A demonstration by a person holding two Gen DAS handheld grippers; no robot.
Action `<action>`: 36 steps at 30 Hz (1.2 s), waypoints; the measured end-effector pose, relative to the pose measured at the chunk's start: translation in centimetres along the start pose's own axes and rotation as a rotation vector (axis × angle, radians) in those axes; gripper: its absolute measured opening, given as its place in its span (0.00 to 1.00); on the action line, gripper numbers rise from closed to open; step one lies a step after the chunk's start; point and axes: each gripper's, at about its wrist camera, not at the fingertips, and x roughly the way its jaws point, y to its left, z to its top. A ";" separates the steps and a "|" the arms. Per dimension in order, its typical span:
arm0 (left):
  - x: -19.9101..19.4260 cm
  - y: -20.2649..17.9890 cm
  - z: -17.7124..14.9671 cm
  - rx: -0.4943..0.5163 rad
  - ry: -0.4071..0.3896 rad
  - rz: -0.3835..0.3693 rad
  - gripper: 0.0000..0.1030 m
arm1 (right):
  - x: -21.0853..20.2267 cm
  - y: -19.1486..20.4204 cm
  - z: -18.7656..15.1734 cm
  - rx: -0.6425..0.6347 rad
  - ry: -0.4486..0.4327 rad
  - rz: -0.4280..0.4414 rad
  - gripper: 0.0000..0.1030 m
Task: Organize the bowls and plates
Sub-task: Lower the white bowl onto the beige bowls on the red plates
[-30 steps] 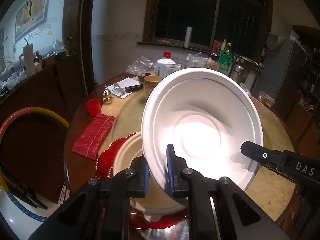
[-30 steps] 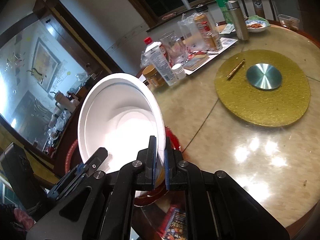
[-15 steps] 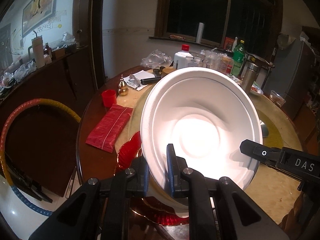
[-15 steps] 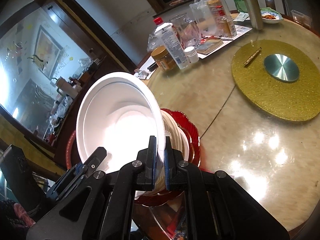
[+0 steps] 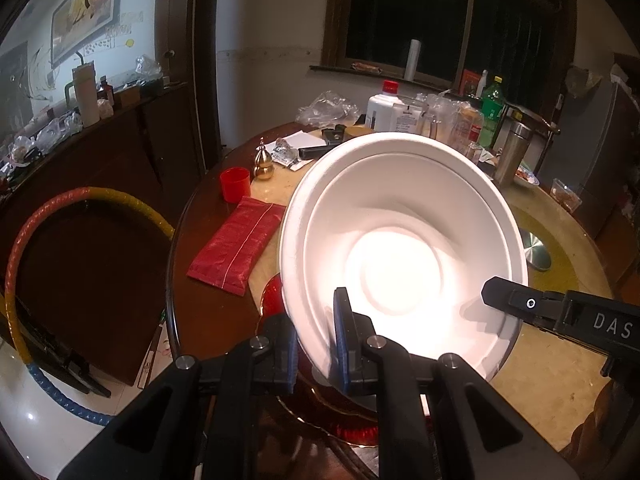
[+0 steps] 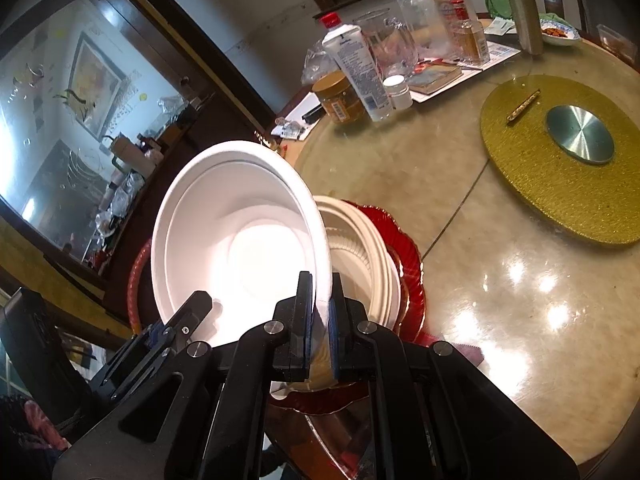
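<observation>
Both grippers, left [image 5: 316,344] and right [image 6: 319,312], clamp the bowl [image 5: 400,248] rim (tilted), just above the plate stack [image 6: 372,264].

The white bowl [image 6: 240,240] has been carried over the cream plates [image 6: 368,256] on the red plate [image 6: 412,264], which now show at centre in the right view; the red pouch [image 5: 236,252] and red cup [image 5: 235,185] shifted toward centre in the left view

Tilted white bowl [image 5: 400,240], rim pinched on opposite sides, above stacked cream plates [image 6: 372,248] on red plate [image 6: 412,272].
</observation>
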 end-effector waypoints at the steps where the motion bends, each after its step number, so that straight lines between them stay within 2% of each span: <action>1: 0.1 0.1 0.0 -0.003 0.006 -0.003 0.14 | 0.1 0.1 0.0 -0.003 0.005 -0.003 0.06; 20: 1.5 0.9 -0.4 -0.007 0.077 -0.019 0.14 | 1.8 0.2 0.3 -0.011 0.070 -0.030 0.06; 36: 2.2 0.5 -0.2 0.015 0.101 -0.011 0.16 | 2.3 0.4 1.0 -0.028 0.108 -0.059 0.07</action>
